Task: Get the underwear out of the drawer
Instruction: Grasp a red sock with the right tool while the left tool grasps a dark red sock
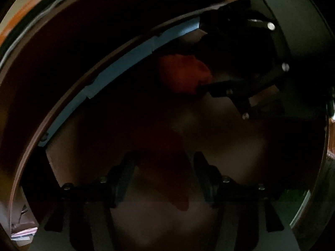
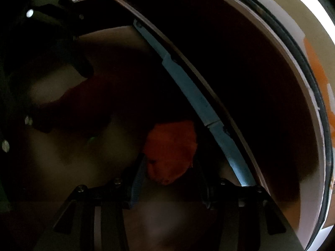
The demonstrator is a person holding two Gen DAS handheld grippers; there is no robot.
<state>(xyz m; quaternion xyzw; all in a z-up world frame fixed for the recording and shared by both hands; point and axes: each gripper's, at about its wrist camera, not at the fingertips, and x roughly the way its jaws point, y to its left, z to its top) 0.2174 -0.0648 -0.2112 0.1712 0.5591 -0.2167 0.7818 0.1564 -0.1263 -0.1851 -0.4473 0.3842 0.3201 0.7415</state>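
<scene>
1. In the left wrist view, the left gripper [image 1: 165, 175] stood with its jaws spread; a dark red fold of cloth [image 1: 167, 177] lay between the fingers [image 1: 122, 179], and the dim picture did not show either pad pressing on it.
2. In the right wrist view, the right gripper [image 2: 169, 179] had its jaws part spread around the near end of the red-orange underwear [image 2: 170, 152]; whether the pads pinched it I could not tell.
3. The underwear lay inside the drawer, on its pale floor [image 2: 62, 146], just beside the grey-blue slide rail [image 2: 201, 102].
4. Past the rail rose the dark brown drawer wall [image 2: 251, 83], close on the right gripper's right side.
5. To the left, the floor showed bare room between the two grippers.
6. Farther off, the left wrist view showed the underwear touching the right gripper's finger.
</scene>
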